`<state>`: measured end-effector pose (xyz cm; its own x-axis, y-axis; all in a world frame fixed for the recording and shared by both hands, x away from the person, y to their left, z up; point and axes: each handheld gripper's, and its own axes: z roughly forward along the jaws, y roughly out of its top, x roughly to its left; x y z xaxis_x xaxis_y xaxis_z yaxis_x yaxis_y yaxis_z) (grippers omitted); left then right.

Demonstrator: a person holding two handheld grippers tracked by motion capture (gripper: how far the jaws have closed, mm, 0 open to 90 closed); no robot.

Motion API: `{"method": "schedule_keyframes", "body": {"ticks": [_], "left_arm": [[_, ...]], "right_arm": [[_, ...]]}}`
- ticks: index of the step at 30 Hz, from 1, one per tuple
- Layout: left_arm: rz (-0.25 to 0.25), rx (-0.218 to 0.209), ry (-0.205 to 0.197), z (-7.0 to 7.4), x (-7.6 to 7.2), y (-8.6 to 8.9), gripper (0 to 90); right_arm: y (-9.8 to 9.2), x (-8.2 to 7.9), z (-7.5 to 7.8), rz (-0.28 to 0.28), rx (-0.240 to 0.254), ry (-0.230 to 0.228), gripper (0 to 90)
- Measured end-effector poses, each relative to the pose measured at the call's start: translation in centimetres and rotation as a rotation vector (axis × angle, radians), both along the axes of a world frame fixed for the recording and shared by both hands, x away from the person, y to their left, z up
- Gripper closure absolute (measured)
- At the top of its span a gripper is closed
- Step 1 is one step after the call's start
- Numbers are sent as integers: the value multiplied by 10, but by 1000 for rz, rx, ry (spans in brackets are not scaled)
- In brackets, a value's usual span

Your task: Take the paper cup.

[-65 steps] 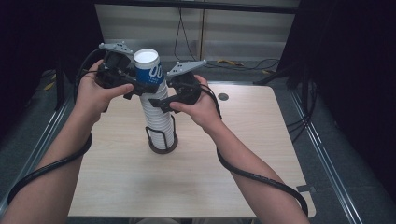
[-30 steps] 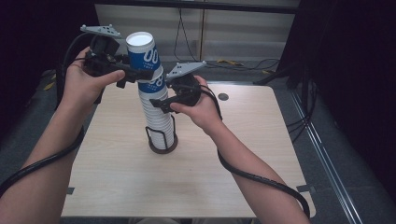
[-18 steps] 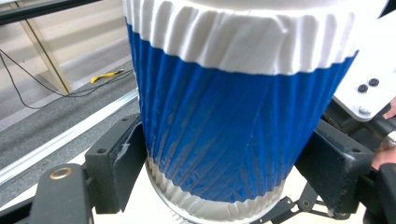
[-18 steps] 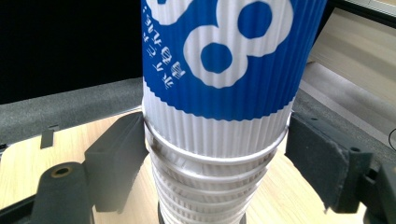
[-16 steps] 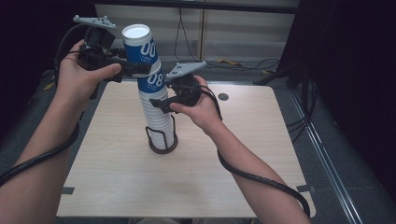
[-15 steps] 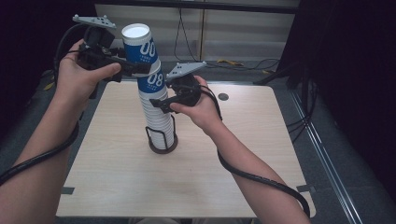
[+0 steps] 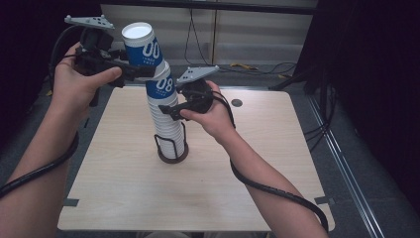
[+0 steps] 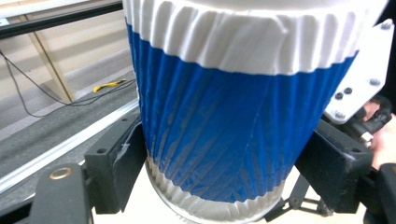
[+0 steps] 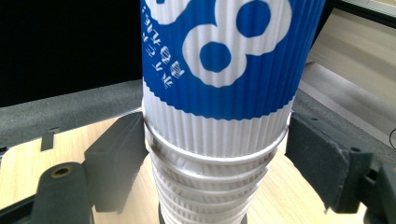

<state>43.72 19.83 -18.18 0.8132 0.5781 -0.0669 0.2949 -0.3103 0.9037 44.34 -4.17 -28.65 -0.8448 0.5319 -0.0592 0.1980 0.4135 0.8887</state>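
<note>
Left tool (image 7: 141, 72) clamps the ribbed blue-and-white paper cup (image 7: 143, 47); right tool (image 7: 166, 110) grips the nested white stack (image 7: 167, 121).

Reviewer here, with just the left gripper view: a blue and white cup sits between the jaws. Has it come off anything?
Observer: It is the top cup, tilted and lifted off a tall stack.
Reviewer: What steadies the stack?
Observer: The right gripper clamps it just under the next cup, marked 08.
Reviewer: And its base?
Observer: It stands in a black wire holder on the table.
</note>
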Motion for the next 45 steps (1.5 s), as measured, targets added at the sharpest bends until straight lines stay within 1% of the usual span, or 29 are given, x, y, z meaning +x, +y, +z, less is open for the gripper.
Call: {"method": "schedule_keyframes", "body": {"ticks": [1,3,5,7,11,13,14,16,17,20,21,25,26,27,28,29,30,31,32,34,36,39,40,43,45], "left_arm": [[-4,-3,2,-1,-2,1,205],[-6,8,-10,-2,-5,3,205],[-5,-2,-4,-4,-7,7,205],[-9,-7,-8,-5,-11,10,205],[-14,-11,-15,-6,-18,16,205],[-17,-26,-18,-5,-22,19,205],[-22,-25,-18,-5,-23,21,205],[-18,-15,-20,-5,-27,24,205],[-15,-6,-20,-6,-29,26,205],[-13,-14,-15,-11,-32,30,205],[-8,-9,-9,-16,-34,34,205],[-10,-21,-3,-27,-38,38,205],[-6,-18,-2,-29,-38,38,205],[-1,-23,-5,-30,-38,39,206],[-4,-32,0,-31,-37,39,207],[-12,-35,5,-31,-37,40,207],[-10,-37,6,-31,-37,40,208],[-9,-27,2,-29,-38,41,209],[-10,-27,2,-28,-39,42,210],[-19,-41,2,-26,-42,45,213],[-20,-37,-1,-25,-44,48,216],[-25,-40,0,-26,-46,48,221],[-34,-39,4,-26,-47,47,224],[-44,-25,1,-28,-49,46,228],[-50,-28,6,-29,-50,47,228]], "right_arm": [[0,0,0,0,-1,1,198],[0,-1,1,0,-3,-1,200],[0,-1,1,-1,-2,3,201],[0,-1,1,1,-10,-1,201],[0,-2,1,-5,-6,-1,201],[0,-2,1,-7,-3,-2,201],[0,-2,0,-7,0,-3,201],[0,-3,0,-10,-1,-4,201],[0,-3,0,-9,2,-8,199],[-2,-4,0,-3,9,-3,196],[-2,-4,0,-3,9,2,189],[-5,-6,-2,-7,10,12,180],[-5,-5,-2,-3,7,13,176],[-6,-6,-2,-4,7,14,176],[-6,-6,-3,-8,6,14,177],[-6,-6,-3,-8,5,17,176],[-6,-6,-4,-7,5,17,176],[-6,-6,-4,-6,2,14,176],[-6,-6,-4,-2,0,14,176],[-6,-7,-4,0,1,12,175],[-7,-7,-5,3,1,15,175],[-9,-6,-6,1,3,11,174],[-10,-6,-6,1,7,15,174],[-12,-7,-7,0,9,17,174],[-13,-8,-7,1,11,15,173]]}}
